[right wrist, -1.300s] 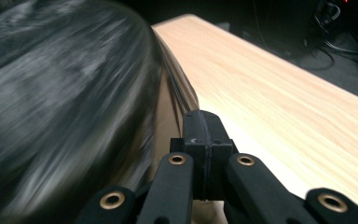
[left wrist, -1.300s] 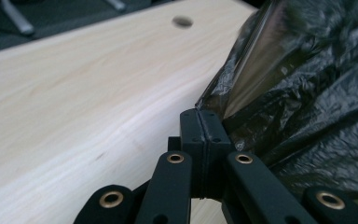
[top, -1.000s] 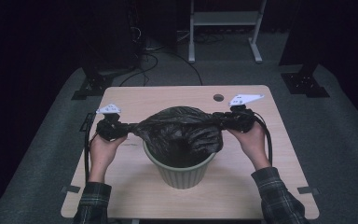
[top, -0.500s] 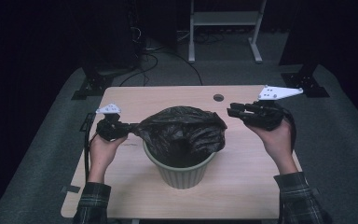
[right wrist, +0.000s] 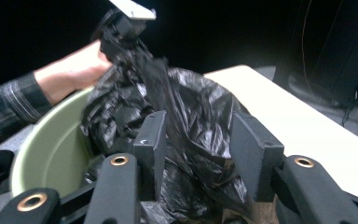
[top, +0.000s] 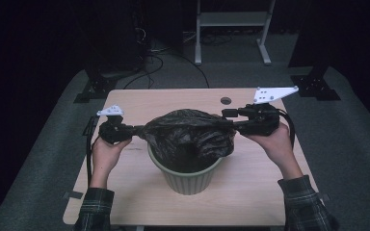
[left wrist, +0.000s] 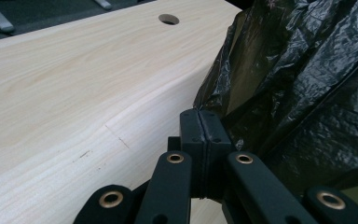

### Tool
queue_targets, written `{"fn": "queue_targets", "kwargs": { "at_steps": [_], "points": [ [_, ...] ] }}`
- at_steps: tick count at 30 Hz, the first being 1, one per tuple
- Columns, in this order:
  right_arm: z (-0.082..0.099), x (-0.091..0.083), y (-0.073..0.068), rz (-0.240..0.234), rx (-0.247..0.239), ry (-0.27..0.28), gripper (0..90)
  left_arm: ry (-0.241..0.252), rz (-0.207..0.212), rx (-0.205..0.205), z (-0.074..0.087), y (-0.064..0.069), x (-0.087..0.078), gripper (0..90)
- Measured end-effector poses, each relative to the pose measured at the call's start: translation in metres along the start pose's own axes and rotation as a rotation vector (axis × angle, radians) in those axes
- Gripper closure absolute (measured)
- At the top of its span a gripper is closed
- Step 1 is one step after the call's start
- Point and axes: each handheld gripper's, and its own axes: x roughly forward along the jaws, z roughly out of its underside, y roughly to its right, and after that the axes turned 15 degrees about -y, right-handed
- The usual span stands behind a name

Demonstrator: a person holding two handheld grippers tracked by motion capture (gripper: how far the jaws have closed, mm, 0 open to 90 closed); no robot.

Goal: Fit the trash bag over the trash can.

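Observation:
A black bin bag (top: 188,132) sits in a pale green bin (top: 188,175) at the middle of the wooden table (top: 164,98). My left gripper (top: 136,130) is shut on the bag's left edge and holds it stretched out over the rim; its jaws (left wrist: 199,119) are pressed together against the film (left wrist: 303,84). My right gripper (top: 230,120) hovers at the bag's right side. Its jaws have just been opening and stand apart (right wrist: 200,123), with loose bag film (right wrist: 191,93) between them, not pinched. Beyond the bag are the green bin (right wrist: 46,154) and my left gripper (right wrist: 130,46).
A round cable hole (top: 226,101) lies in the table behind the bin, seen also from the left gripper as the hole (left wrist: 168,19). A metal stand (top: 231,29) and cables (top: 159,53) are on the floor beyond the table. Dark stand feet (top: 315,84) flank the far corners.
The right gripper let go of the bag's right edge, lifted and drew off to the right with jaws opening, then came back toward the bag. The left gripper stayed put.

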Motion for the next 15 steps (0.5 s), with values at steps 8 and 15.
{"fn": "queue_targets", "kwargs": {
  "at_steps": [8, 15],
  "points": [
    [0.016, 0.005, -0.010, -0.065, -0.026, -0.065, 90.0, -0.009, -0.001, 0.003, 0.000, 0.002, 0.001, 89.7],
    [0.042, 0.001, -0.051, -0.158, -0.084, -0.069, 90.0, -0.001, 0.009, 0.003, 0.000, 0.003, 0.002, 89.7]
  ]
}}
